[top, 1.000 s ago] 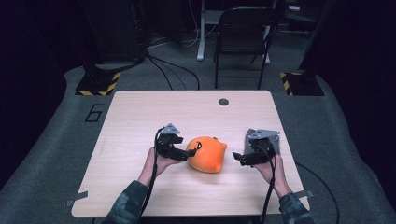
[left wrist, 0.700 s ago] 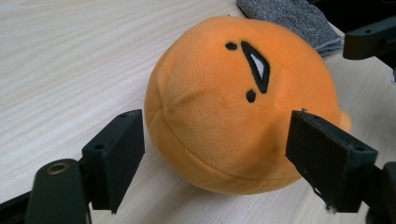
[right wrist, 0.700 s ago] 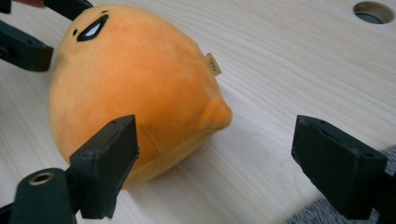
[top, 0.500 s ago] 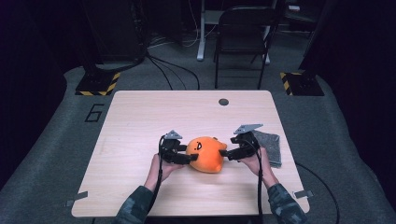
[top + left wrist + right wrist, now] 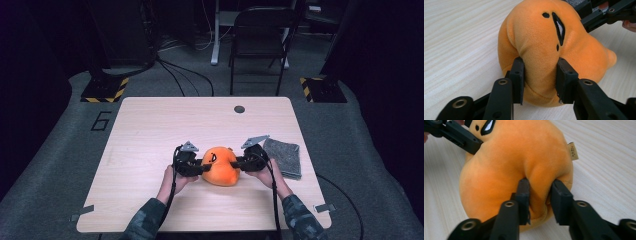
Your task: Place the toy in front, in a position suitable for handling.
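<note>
The orange plush toy (image 5: 220, 166) sits on the wooden worktop (image 5: 150, 130), toward the near edge and a little right of its middle, with black stitched face marks on its upper side. The left gripper (image 5: 199, 168) meets it from the left; in the left gripper view its fingers (image 5: 517, 75) pinch a fold of the plush (image 5: 549, 50), the fabric bulging between them. The right gripper (image 5: 239, 162) meets it from the opposite side; in the right gripper view its fingers (image 5: 524, 192) are likewise closed on a ridge of the toy (image 5: 511, 165), near a small tan label (image 5: 573, 151) sewn to its side. Both hands come in from the near edge. Just right of the right gripper a grey cloth (image 5: 283, 157) lies flat on the worktop. A small dark round disc (image 5: 239, 109) lies near the far edge, and a folding chair (image 5: 260, 45) stands on the floor beyond
</note>
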`<control>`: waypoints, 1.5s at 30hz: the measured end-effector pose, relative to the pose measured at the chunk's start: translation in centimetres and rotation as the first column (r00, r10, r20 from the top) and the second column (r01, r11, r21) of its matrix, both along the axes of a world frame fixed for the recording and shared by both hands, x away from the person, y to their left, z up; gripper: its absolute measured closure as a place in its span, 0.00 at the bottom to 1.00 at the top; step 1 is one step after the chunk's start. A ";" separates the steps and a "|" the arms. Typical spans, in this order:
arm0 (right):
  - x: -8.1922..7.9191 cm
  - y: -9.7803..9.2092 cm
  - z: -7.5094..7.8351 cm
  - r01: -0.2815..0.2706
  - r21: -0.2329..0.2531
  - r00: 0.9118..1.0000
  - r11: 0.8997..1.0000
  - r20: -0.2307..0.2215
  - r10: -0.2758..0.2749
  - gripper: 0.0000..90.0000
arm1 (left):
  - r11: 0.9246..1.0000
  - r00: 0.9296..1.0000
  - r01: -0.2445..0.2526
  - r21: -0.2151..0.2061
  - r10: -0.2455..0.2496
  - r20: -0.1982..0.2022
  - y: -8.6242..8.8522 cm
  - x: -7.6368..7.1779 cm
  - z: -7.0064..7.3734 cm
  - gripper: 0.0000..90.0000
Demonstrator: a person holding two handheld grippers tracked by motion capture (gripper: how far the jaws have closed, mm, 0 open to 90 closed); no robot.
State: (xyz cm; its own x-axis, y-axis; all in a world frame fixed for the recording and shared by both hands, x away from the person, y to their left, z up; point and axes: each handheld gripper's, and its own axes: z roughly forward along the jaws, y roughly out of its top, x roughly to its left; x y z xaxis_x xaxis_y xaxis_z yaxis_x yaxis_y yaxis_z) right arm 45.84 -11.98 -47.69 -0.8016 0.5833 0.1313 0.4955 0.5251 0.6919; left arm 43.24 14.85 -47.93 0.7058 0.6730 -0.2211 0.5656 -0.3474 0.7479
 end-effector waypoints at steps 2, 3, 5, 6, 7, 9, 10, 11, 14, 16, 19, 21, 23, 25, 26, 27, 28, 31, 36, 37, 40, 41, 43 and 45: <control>-0.3 0.2 0.2 0.019 -0.009 1.000 1.000 0.024 -0.019 0.87 | 1.000 1.000 -0.010 -0.017 0.010 0.019 -0.2 -0.4 0.3 0.77; -0.5 0.1 0.5 0.022 -0.024 0.999 0.999 0.042 -0.021 0.88 | 1.000 0.999 -0.005 -0.020 0.005 0.032 -0.1 -0.4 0.5 0.79; -1.0 0.0 1.1 0.040 -0.033 0.996 0.999 0.078 -0.038 0.90 | 1.000 0.999 0.007 -0.027 -0.006 0.035 0.1 -0.1 1.1 0.80; -1.4 0.0 1.5 0.045 -0.036 0.995 0.998 0.095 -0.041 0.90 | 0.999 0.999 0.005 -0.034 -0.004 0.042 0.2 0.0 1.4 0.81; -1.7 0.0 1.8 0.052 -0.041 0.993 0.998 0.108 -0.048 0.90 | 1.000 0.999 0.013 -0.026 -0.012 0.044 0.2 0.2 1.8 0.81; -2.5 0.0 2.6 0.064 -0.041 0.990 0.997 0.130 -0.059 0.91 | 1.000 0.997 0.017 -0.020 -0.016 0.071 0.3 0.5 2.7 0.81; -2.8 0.1 3.0 0.074 -0.028 0.988 0.997 0.139 -0.069 0.91 | 1.000 0.997 0.021 -0.011 -0.020 0.079 0.3 0.7 3.2 0.81; -3.2 0.0 3.4 0.079 -0.026 0.986 0.997 0.148 -0.074 0.91 | 1.000 0.995 0.023 -0.003 -0.023 0.093 0.2 0.8 3.8 0.81; -4.3 0.1 4.5 0.099 -0.011 0.979 0.995 0.178 -0.096 0.91 | 0.999 0.992 0.038 0.028 -0.042 0.122 -0.2 1.3 5.3 0.82; -5.0 0.2 4.9 0.105 -0.004 0.975 0.994 0.199 -0.102 0.91 | 0.997 0.990 0.048 0.056 -0.055 0.132 -0.6 1.8 6.1 0.82; -5.9 0.6 5.4 0.106 -0.004 0.971 0.994 0.217 -0.103 0.91 | 0.994 0.988 0.063 0.087 -0.074 0.139 -1.2 2.6 7.0 0.82; -6.5 1.1 5.6 0.117 0.017 0.969 0.993 0.216 -0.118 0.92 | 0.992 0.986 0.077 0.105 -0.091 0.137 -1.6 3.2 7.4 0.82; -6.8 1.5 5.8 0.120 0.014 0.966 0.993 0.228 -0.120 0.92 | 0.988 0.983 0.095 0.126 -0.113 0.146 -2.0 3.7 7.8 0.82; -7.0 2.0 5.7 0.134 0.008 0.966 0.991 0.222 -0.132 0.92 | 0.979 0.977 0.127 0.158 -0.152 0.153 -2.4 4.2 8.0 0.83; -7.0 2.2 5.6 0.136 0.006 0.968 0.991 0.214 -0.134 0.92 | 0.976 0.976 0.136 0.171 -0.162 0.148 -2.7 4.4 8.0 0.83; -7.0 2.5 5.4 0.142 -0.010 0.968 0.990 0.212 -0.137 0.92 | 0.970 0.972 0.152 0.189 -0.181 0.148 -3.0 4.6 8.1 0.83; -7.0 2.7 5.2 0.140 -0.020 0.968 0.990 0.215 -0.132 0.92 | 0.970 0.972 0.152 0.189 -0.181 0.148 -3.0 4.6 8.1 0.83; -7.0 3.2 4.7 0.147 -0.021 0.971 0.989 0.195 -0.140 0.92 | 0.954 0.965 0.197 0.225 -0.228 0.125 -4.0 5.3 7.8 0.83; -6.8 3.7 4.1 0.153 -0.023 0.974 0.988 0.175 -0.147 0.92 | 0.940 0.958 0.243 0.239 -0.272 0.095 -5.0 6.6 6.8 0.83; -6.8 3.8 3.9 0.155 -0.024 0.973 0.988 0.174 -0.149 0.92 | 0.940 0.957 0.249 0.235 -0.275 0.088 -5.4 6.8 6.5 0.83; -6.9 4.4 3.4 0.156 -0.031 0.975 0.987 0.165 -0.149 0.93 | 0.927 0.950 0.279 0.251 -0.305 0.070 -6.4 7.4 5.7 0.83; -6.9 4.4 3.4 0.156 -0.031 0.975 0.987 0.165 -0.149 0.93 | 0.927 0.950 0.279 0.251 -0.305 0.070 -6.4 7.4 5.7 0.83; -6.6 4.4 2.7 0.162 -0.045 0.977 0.986 0.150 -0.154 0.92 | 0.916 0.949 0.289 0.277 -0.312 0.040 -7.1 7.8 4.6 0.83; -6.2 4.1 1.8 0.176 -0.056 0.978 0.983 0.120 -0.168 0.92 | 0.912 0.949 0.294 0.286 -0.314 0.025 -7.2 8.0 4.1 0.83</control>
